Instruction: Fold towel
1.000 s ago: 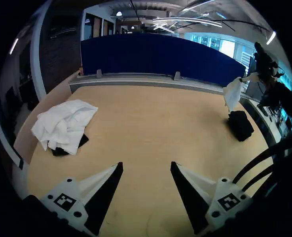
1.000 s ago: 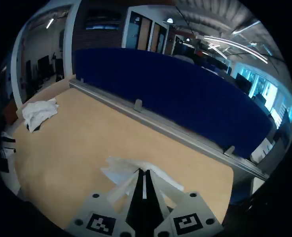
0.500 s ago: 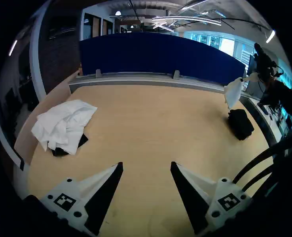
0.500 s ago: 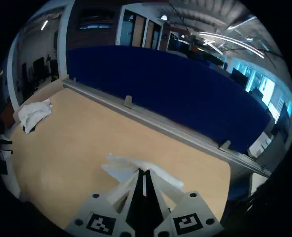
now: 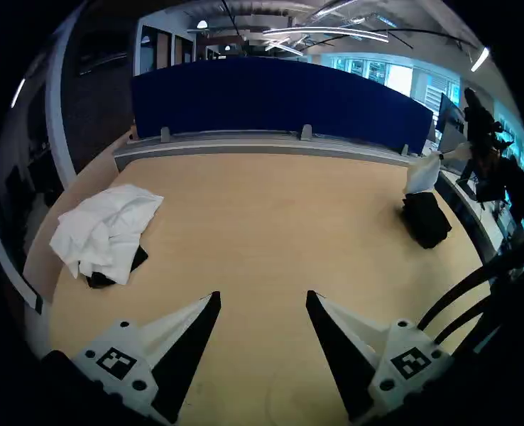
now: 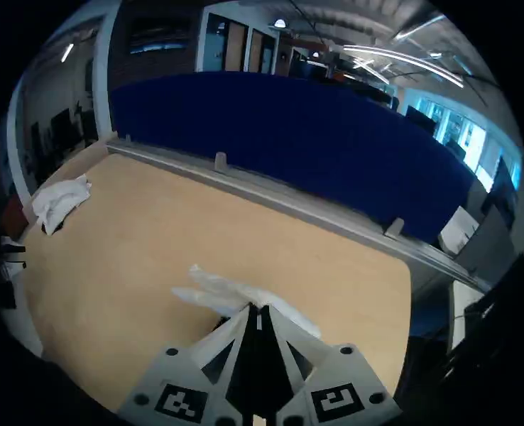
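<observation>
Right gripper [image 6: 260, 312] pinches the towel [image 6: 237, 292] just ahead, likely to lay it flat; left gripper [image 5: 262, 295] hovers spread, ready to help.

The black flat item [image 5: 97, 279] is largely covered by the crumpled white towel pile [image 5: 106, 227]; kind indeterminable. The small white cloth [image 6: 219, 291]: pinched portion concealed between the fingers of the right gripper [image 6: 260, 311]. The dark folded bundle [image 5: 425, 219] near the far table corner: too small to identify.
</observation>
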